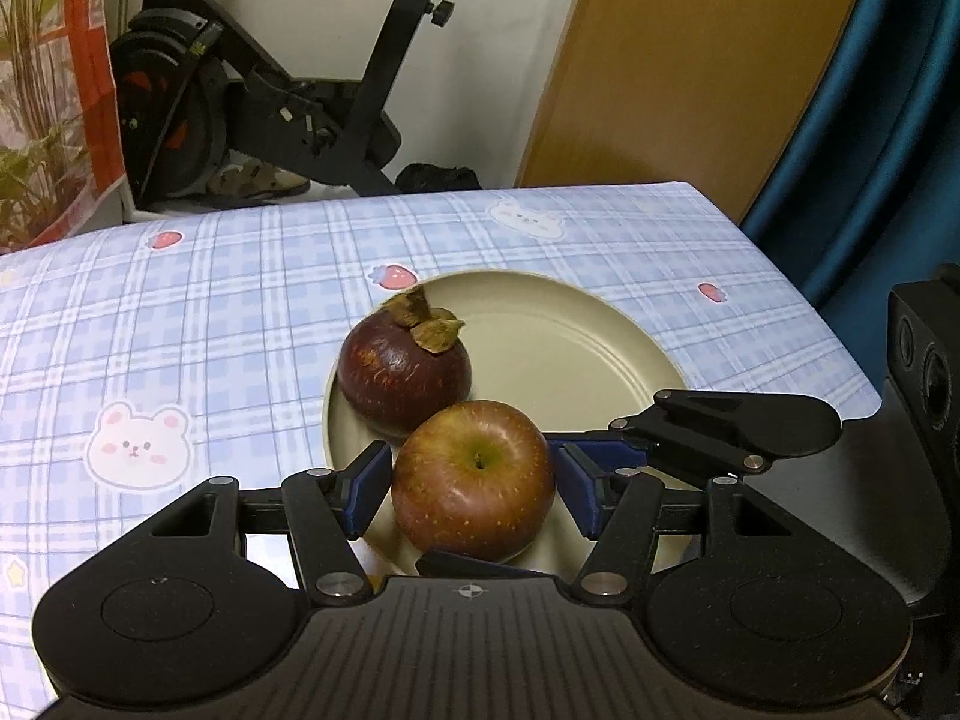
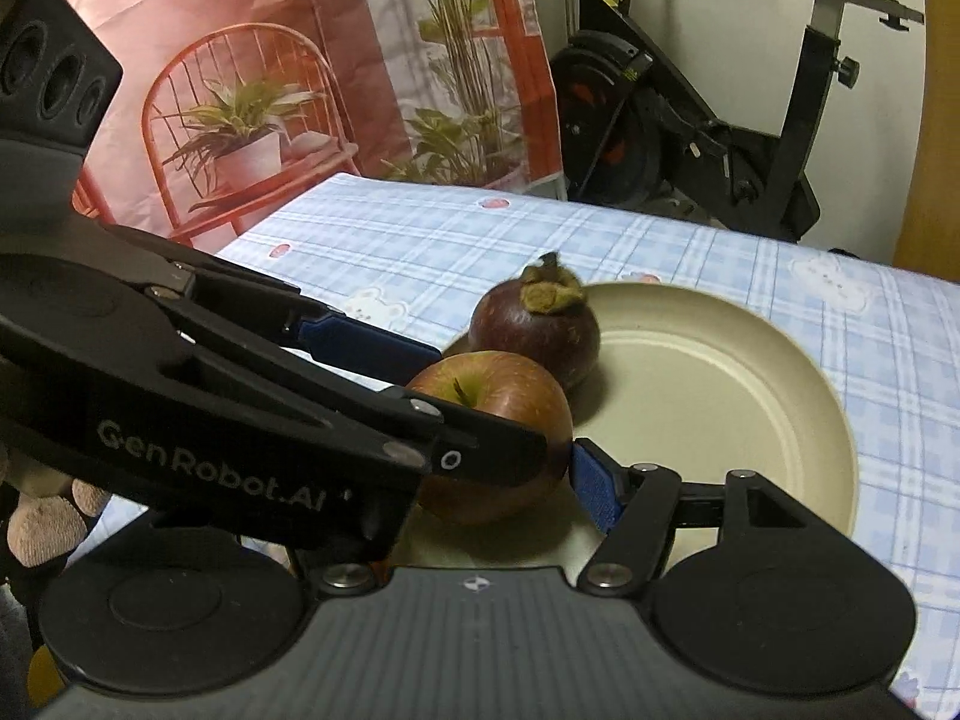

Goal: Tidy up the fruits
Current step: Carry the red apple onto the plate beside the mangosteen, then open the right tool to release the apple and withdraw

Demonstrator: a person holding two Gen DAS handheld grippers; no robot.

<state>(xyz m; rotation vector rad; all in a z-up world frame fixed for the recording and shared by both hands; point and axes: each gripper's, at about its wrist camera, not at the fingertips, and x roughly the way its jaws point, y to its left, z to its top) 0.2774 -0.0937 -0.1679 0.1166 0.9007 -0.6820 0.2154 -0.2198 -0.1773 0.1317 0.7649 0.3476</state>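
Observation:
A red-brown apple [image 1: 474, 474] [image 2: 510, 396] sits low over the near edge of a cream plate [image 1: 600, 312] [image 2: 720, 390]. My left gripper [image 1: 474, 489] is shut on it, a blue pad pressing each side. My right gripper [image 2: 486, 480] reaches in from the right. Its blue pad [image 2: 594, 492] lies against the apple's right side, while its other finger is hidden behind the left gripper's arm [image 2: 270, 420]. In the left wrist view one right-gripper finger [image 1: 738, 426] lies beside the apple. A dark purple mangosteen [image 1: 402, 372] [image 2: 534, 330] rests free on the plate just behind the apple.
The plate stands on a table with a blue checked cloth [image 1: 240, 300] printed with bears and strawberries. Behind the table stand an exercise bike [image 1: 270, 90] [image 2: 690, 120], a printed backdrop with plants [image 2: 300, 90], a wooden door [image 1: 690, 60] and a blue curtain [image 1: 870, 150].

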